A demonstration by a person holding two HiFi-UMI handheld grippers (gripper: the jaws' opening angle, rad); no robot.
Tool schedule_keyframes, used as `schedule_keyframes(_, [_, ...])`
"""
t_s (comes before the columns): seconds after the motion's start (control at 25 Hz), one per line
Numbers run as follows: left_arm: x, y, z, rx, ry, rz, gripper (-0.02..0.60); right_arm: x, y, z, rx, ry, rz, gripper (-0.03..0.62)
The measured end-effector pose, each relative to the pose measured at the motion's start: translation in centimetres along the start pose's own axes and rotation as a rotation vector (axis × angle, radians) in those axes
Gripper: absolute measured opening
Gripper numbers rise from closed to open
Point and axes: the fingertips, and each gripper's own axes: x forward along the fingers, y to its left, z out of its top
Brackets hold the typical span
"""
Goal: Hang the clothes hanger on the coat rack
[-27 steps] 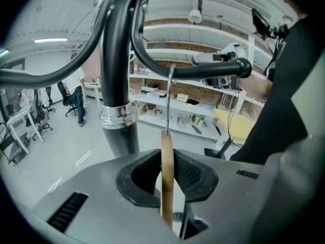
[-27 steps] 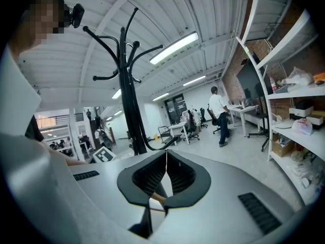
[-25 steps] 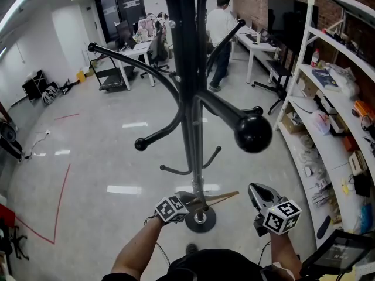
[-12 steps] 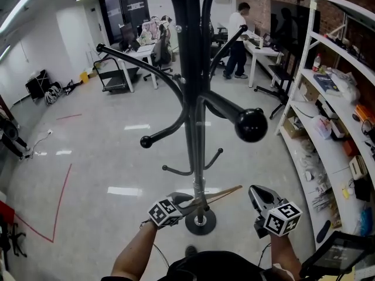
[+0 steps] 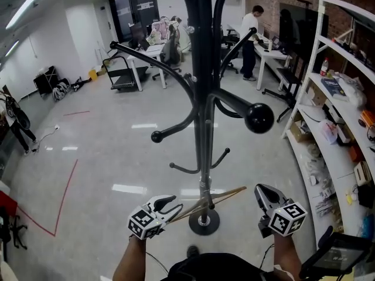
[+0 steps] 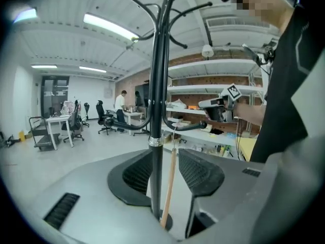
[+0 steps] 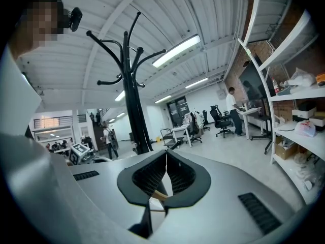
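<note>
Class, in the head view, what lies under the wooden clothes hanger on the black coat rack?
Below the wooden clothes hanger sits the coat rack's round black base, on glossy grey floor. The rack's black pole hides the hanger's middle and hook.

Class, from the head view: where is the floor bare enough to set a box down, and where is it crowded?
Bare floor lies left of the coat rack, between the red tape line and the rack's base. Crowded: the shelves on the right, full of items, and the desks and chairs at the back.
</note>
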Motion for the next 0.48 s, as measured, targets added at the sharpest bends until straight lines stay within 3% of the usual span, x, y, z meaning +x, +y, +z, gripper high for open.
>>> schedule_keyframes(0.16, [-1.9, -0.5, 2.2, -0.046, -0.098, 0.056, 0.153, 0.3, 1.0, 0.4, -0.008, -0.009, 0.032, 0.006])
schedule_keyframes(0.28, [-3.1, -0.8, 4.0, -0.101, -0.205, 0.130, 0.021, 0.3, 1.8, 0.4, -0.012, -0.014, 0.063, 0.006])
schedule_keyframes(0.48, [-3.1, -2.2, 5.1, -0.123, -0.214, 0.181, 0.000, 0.5, 2.8, 0.4, -0.023, -0.015, 0.102, 0.006])
